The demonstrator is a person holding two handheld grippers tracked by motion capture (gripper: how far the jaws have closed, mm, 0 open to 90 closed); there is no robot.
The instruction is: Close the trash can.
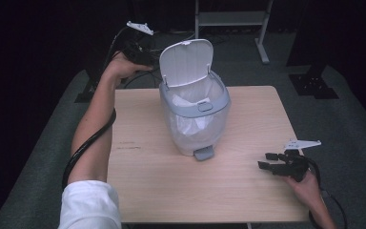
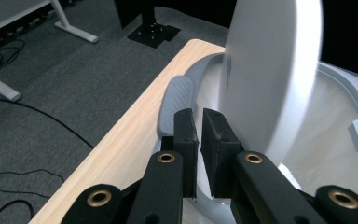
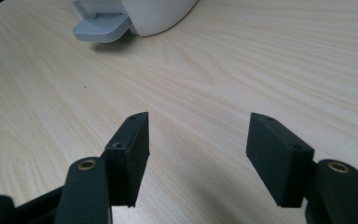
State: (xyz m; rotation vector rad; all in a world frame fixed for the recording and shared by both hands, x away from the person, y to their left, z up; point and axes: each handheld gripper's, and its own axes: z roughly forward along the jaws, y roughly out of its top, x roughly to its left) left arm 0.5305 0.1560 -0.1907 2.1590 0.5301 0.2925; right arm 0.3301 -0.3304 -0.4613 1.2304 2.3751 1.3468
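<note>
Standing beside the closed jaws, lid upright.

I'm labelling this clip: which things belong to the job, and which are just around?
In the job:
pedal bin
its raised lid
bin liner
left gripper, shut beside the lid

Just around:
right gripper, open over the table
white desk frame

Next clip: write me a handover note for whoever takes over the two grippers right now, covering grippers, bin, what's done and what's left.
Left gripper: jaws shut with nothing between them, behind the bin beside its raised lid.
Right gripper: open, empty, low over the table at the near right.
Pedal bin: mid-table, upright, white liner bag inside, foot pedal facing the person.
Done: the lid stands open.
Left: probably closing the lid or putting something in; I cannot tell which. Nothing else lies on the table.
</note>
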